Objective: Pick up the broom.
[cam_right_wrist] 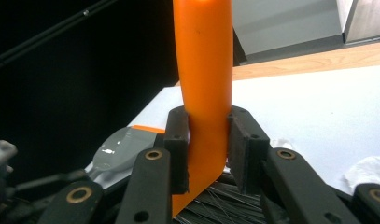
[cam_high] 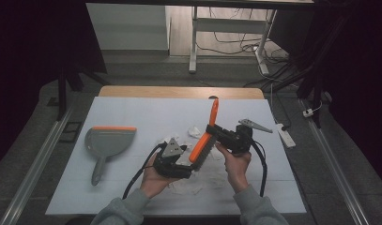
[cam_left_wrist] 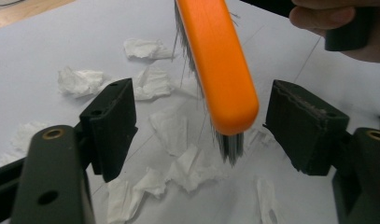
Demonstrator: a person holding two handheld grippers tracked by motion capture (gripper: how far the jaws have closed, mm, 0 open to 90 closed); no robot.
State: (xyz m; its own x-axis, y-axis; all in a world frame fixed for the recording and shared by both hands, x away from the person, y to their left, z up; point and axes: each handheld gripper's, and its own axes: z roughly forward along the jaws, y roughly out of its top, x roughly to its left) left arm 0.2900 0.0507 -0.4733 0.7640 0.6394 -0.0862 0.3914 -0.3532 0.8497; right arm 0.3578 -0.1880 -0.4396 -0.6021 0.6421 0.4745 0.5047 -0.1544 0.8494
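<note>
Dustpan (cam_high: 109,140): lies flat at the left of the white table (cam_high: 146,110), orange lip toward the far side, grey handle pointing near. It is well apart from both grippers and untouched.

Left gripper (cam_high: 179,161): held just left of the brush head, jaws spread wide. In the left gripper view the orange brush (cam_left_wrist: 218,65) hangs between the two pads without touching either; the gripper grips nothing.

Paper scraps (cam_left_wrist: 173,135): crumpled white pieces lie scattered on the table under and around the bristles, some toward the far side, some nearer the person.

Right gripper (cam_high: 221,133): jaws closed firmly on the brush's orange handle (cam_right_wrist: 204,93), close to where the handle meets the bristle block. The brush stands tilted, bristles down near the table, handle tip pointing far.

Assessment: the step in hand appears to be sweeping the scraps together. Recommended practice: keep the bristles low and the stroke short, drive leftward toward the dustpan, and bring the free left gripper to the dustpan handle to steady it.
</note>
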